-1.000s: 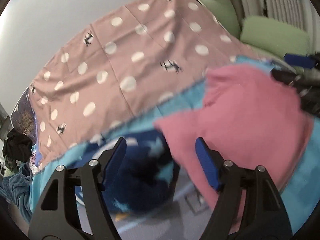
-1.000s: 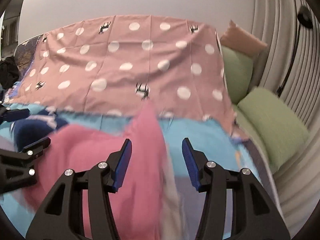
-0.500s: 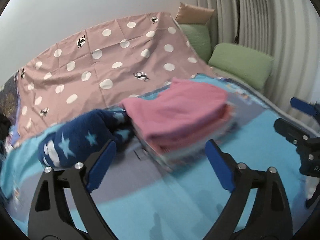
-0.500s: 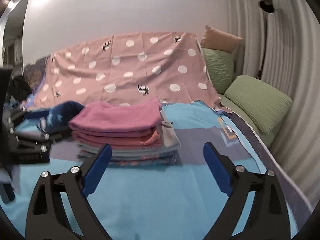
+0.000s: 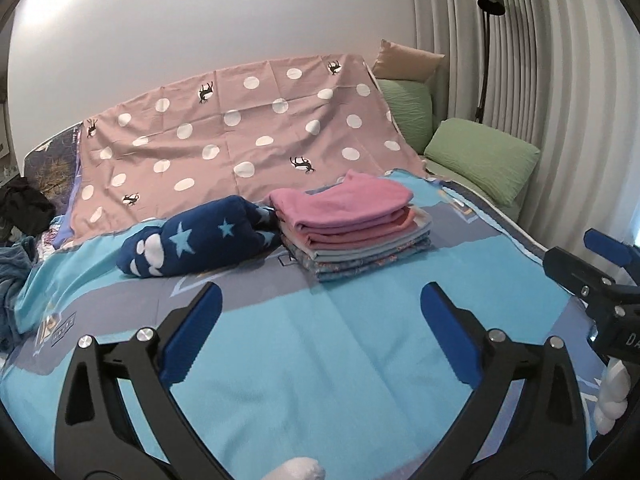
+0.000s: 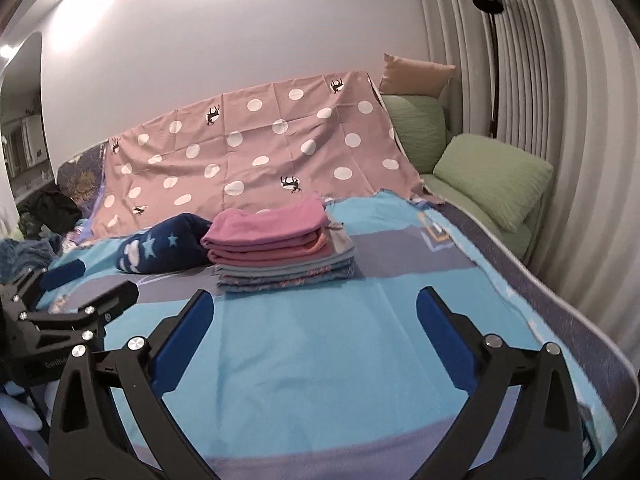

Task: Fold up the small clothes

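Observation:
A stack of folded small clothes (image 5: pixel 356 228) lies on the blue bed sheet (image 5: pixel 320 352), with a folded pink garment (image 5: pixel 340 202) on top. It also shows in the right wrist view (image 6: pixel 280 256), pink garment (image 6: pixel 268 222) uppermost. My left gripper (image 5: pixel 320 300) is open and empty, held well back from the stack. My right gripper (image 6: pixel 314 308) is open and empty too, also well short of the stack. Each gripper shows at the edge of the other's view.
A rolled navy garment with stars (image 5: pixel 200 240) lies left of the stack. A pink dotted cloth (image 5: pixel 240 136) drapes behind. Green pillows (image 5: pixel 480 156) and a floor lamp (image 5: pixel 490 0) stand at the right. Dark and blue clothes (image 5: pixel 20 208) pile at the left.
Both grippers let go of the pink garment on the stack, opened wide, and pulled back from it. The stack now lies farther away in both views.

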Demonstrator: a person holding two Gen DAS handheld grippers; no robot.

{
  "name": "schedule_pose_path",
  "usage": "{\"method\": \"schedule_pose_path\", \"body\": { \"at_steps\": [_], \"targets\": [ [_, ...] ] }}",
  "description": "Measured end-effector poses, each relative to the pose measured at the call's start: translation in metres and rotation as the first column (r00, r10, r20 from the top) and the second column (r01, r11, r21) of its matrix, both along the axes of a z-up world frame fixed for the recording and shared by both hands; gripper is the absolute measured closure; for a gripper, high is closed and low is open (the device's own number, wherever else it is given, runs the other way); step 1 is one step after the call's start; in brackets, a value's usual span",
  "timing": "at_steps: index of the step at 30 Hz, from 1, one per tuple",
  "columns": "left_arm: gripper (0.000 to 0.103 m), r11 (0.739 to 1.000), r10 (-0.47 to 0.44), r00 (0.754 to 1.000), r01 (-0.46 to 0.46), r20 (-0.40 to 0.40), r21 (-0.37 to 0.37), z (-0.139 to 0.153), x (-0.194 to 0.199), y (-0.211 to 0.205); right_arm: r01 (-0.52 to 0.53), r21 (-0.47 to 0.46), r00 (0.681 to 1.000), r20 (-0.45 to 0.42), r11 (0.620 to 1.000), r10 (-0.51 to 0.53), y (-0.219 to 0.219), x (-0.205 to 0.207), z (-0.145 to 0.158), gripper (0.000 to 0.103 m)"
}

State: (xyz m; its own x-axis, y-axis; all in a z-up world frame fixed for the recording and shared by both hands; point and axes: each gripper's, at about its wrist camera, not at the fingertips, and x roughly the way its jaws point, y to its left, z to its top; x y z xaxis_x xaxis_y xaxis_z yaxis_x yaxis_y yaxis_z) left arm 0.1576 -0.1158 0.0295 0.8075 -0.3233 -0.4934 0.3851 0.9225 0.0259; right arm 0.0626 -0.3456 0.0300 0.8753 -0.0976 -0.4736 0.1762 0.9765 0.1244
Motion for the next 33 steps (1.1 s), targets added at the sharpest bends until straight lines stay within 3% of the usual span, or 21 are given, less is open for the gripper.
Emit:
{"method": "schedule_pose_path", "body": {
  "at_steps": [4, 18, 33],
  "targets": [
    [0.002, 0.999, -0.016, 1.0, 0.015, -0.012, -0.038, 0.008, -0.028, 0.008, 0.003, -0.015, 1.0, -0.009, 1.0, -0.004, 0.006, -0.022, 0.004, 0.002],
    [0.002, 1.0, 0.027, 0.999, -0.027, 0.018, 0.003, 0.025, -0.103, 0.019, -0.022, -0.005, 1.0, -0.019, 1.0, 0.022, 0.026, -0.076, 0.011, 0.001],
    [0.002, 0.999, 0.018, 1.0, -0.017, 0.02, -0.029, 0.032, -0.134, 0.031, -0.014, 0.015, 0.999, -0.037, 1.0, 0.014, 0.031, -0.092, 0.012, 0.001]
  ]
}}
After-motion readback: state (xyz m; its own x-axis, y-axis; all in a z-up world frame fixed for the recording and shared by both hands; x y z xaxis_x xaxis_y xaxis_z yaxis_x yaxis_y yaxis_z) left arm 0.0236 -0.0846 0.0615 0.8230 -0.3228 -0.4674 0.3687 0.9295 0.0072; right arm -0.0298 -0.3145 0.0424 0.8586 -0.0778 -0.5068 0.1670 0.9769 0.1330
